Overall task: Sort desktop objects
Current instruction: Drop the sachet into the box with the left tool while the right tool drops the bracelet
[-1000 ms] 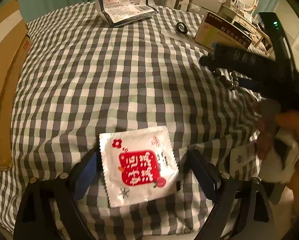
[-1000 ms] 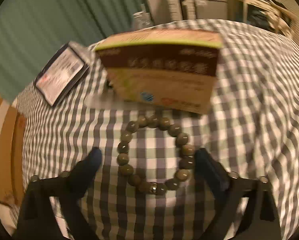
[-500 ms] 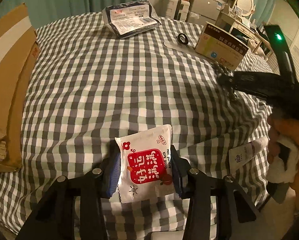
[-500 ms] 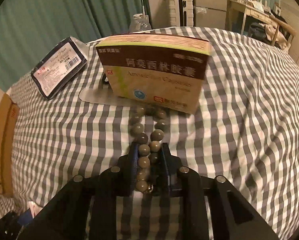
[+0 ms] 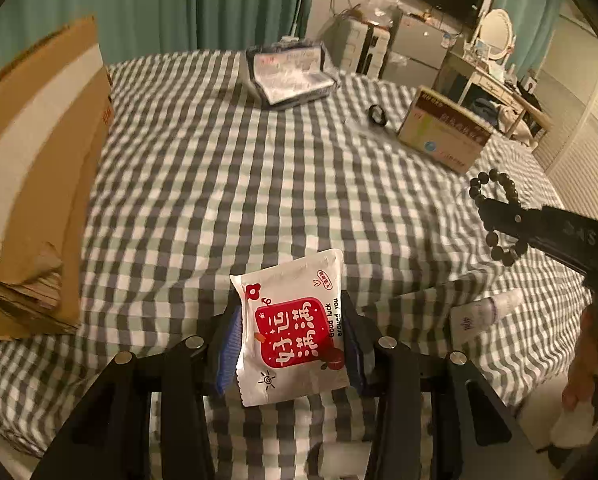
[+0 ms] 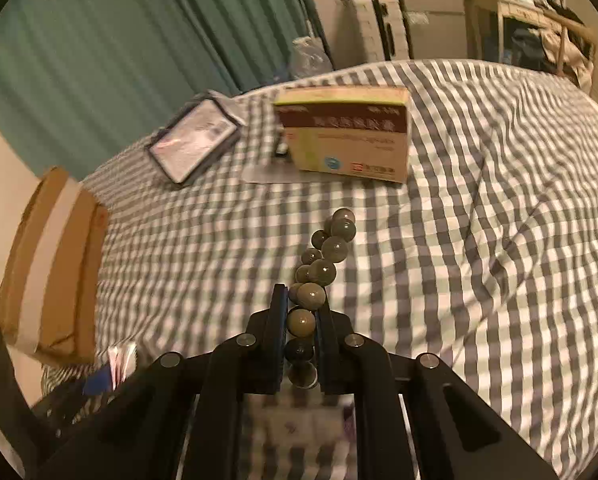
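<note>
A white packet (image 5: 295, 328) with a red label sits upright between the blue pads of my left gripper (image 5: 291, 308), which is shut on its two side edges just above the checked cloth (image 5: 219, 184). In the right wrist view, a bracelet of olive-brown beads (image 6: 333, 248) runs out forward from my right gripper (image 6: 302, 304). Its jaws are closing, and the pads press on the nearest beads. The left wrist view shows the same bracelet (image 5: 493, 237) dangling from the right gripper (image 5: 487, 204) above the cloth at the right.
A cardboard box (image 5: 39, 184) stands at the left edge. At the far side lie a dark flat packet (image 5: 291, 76), a small black ring (image 5: 377, 114) and a brown-and-cream medicine box (image 6: 351, 136). A white tube (image 5: 485, 314) lies near the front right. A hand (image 5: 591, 360) holds the right gripper.
Both grippers shut, the left on the packet and the right on the bracelet, which was squeezed from a ring into a narrow loop. Both have lifted off the cloth and drawn back.
</note>
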Demonstrator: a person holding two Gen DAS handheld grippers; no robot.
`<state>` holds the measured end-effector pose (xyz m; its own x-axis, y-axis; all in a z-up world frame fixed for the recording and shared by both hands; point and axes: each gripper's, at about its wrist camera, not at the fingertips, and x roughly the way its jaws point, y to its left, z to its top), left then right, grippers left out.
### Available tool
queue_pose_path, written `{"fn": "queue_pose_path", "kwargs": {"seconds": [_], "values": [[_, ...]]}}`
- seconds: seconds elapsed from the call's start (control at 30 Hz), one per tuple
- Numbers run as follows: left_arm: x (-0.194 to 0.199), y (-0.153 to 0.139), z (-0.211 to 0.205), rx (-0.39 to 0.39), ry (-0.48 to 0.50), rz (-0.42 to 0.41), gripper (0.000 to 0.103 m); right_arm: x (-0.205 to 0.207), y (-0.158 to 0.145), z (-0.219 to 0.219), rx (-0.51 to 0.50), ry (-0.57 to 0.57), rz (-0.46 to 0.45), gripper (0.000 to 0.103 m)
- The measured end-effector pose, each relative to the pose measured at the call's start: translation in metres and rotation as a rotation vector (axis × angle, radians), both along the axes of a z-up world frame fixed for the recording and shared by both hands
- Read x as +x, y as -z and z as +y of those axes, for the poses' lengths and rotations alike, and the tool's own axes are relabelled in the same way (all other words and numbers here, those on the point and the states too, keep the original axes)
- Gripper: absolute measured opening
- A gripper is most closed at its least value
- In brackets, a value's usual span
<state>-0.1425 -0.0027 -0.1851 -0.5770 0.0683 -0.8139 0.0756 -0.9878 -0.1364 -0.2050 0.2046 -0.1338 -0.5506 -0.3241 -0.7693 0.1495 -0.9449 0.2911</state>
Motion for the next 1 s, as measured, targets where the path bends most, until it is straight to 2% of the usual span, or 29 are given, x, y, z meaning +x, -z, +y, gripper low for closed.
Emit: {"fn": "queue_pose_path", "kwargs": {"seconds": [0.27, 0.37, 0.53, 0.67, 0.73, 0.87, 1.0], "values": [[0.012, -0.046, -0.016, 0.024, -0.023, 0.052, 0.044, 0.048, -0.059, -0.026, 0.016, -0.077, 0.125, 0.011], [0.014, -0.078, -0.03, 0.017, -0.041, 0.087, 0.044, 0.062, -0.08, -0.047, 0.052, -0.124, 0.157, 0.011], [0.014, -0.129, -0.056, 0.012, -0.039, 0.121, 0.044, 0.086, -0.118, -0.1, 0.12, -0.224, 0.232, 0.011], [0.016, -0.165, -0.088, -0.04, -0.049, 0.161, 0.044, 0.097, -0.152, -0.143, 0.119, -0.317, 0.279, 0.011], [0.016, -0.175, -0.105, -0.058, -0.061, 0.172, 0.044, 0.101, -0.172, -0.17, 0.109, -0.377, 0.302, 0.011], [0.017, -0.187, -0.15, -0.099, -0.108, 0.173, 0.044, 0.096, -0.191, -0.214, 0.065, -0.458, 0.297, 0.011], [0.018, -0.188, -0.194, -0.155, -0.146, 0.176, 0.044, 0.084, -0.191, -0.261, 0.05, -0.529, 0.264, 0.011]]}}
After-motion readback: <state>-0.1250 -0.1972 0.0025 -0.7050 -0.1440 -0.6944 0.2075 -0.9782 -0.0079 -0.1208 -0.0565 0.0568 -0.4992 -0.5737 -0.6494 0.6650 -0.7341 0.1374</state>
